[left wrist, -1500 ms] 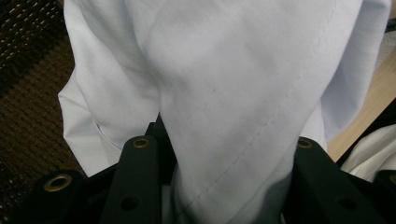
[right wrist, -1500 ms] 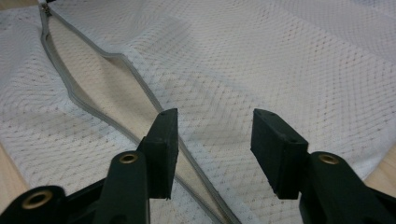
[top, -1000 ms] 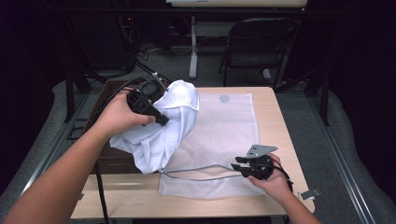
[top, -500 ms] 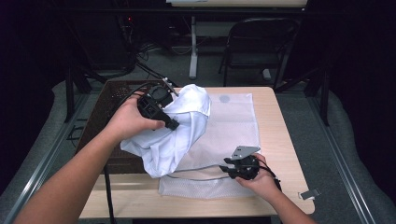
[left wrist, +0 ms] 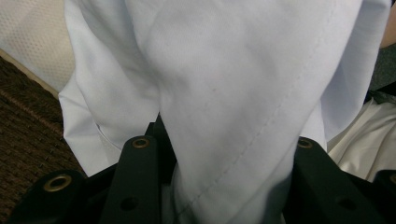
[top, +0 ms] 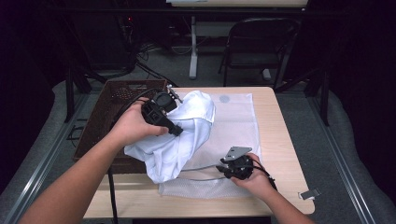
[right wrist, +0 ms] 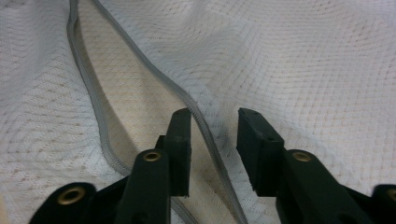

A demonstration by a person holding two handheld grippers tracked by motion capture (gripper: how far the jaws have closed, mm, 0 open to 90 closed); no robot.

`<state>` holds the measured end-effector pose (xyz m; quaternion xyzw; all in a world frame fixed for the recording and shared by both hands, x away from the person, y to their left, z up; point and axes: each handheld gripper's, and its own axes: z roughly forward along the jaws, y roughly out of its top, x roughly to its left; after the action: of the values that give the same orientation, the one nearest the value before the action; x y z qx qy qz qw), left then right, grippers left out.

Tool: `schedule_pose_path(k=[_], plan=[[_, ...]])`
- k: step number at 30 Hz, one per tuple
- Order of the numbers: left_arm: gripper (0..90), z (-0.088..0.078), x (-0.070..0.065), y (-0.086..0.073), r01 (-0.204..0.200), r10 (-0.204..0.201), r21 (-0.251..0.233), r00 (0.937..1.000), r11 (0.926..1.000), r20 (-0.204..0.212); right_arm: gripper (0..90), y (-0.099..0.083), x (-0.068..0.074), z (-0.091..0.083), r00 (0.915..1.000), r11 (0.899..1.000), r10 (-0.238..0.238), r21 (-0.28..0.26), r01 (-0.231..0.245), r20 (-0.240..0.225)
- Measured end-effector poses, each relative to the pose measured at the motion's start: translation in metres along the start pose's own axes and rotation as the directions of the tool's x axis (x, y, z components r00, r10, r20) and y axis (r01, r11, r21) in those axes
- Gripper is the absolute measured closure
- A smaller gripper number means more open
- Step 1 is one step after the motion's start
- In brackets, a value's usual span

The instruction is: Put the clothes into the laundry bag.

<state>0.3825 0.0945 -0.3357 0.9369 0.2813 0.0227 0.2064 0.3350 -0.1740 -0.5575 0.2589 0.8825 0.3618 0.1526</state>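
On the bench, your left tongs (top: 175, 130) clamp the white shirt (top: 184, 135); the mesh laundry bag's zipper edge (right wrist: 205, 126) sits between your parted right tongs (right wrist: 212, 154) — mouth toward nine o'clock.

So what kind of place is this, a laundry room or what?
Probably a lab or workshop: a small wooden table, a folding chair and floor cables behind, with handheld grippers working laundry.

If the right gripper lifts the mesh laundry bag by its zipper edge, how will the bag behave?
Probably floppy: the mesh laundry bag lies flat and wrinkles around the zipper edge. Likely light, being thin netting. It would probably sag open, since the zipper gapes where the right gripper straddles it.
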Motion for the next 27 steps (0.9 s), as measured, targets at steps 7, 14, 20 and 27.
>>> schedule_pose_path(k=[7,14,20,27], plan=[[62.6,0.004,-0.004,-0.006,-0.009,0.009,-0.007,0.9999,0.9999,0.008,81.1,0.001,-0.002,0.001,0.9998,1.000,-0.014,0.009,0.015,-0.010],[62.6,0.008,-0.010,-0.011,-0.032,0.032,-0.003,0.9995,0.9995,0.008,87.6,0.005,-0.005,0.001,0.9992,1.000,-0.024,0.017,0.025,-0.032],[62.6,0.010,-0.010,-0.015,-0.027,0.027,-0.016,0.9996,0.9995,0.007,88.3,0.005,-0.010,0.001,0.9988,1.000,0.005,0.004,-0.005,-0.048],[62.6,0.014,-0.011,-0.020,-0.027,0.027,-0.018,0.9996,0.9995,0.000,88.3,0.013,-0.014,-0.001,0.9982,1.000,0.002,0.012,-0.001,-0.060]])
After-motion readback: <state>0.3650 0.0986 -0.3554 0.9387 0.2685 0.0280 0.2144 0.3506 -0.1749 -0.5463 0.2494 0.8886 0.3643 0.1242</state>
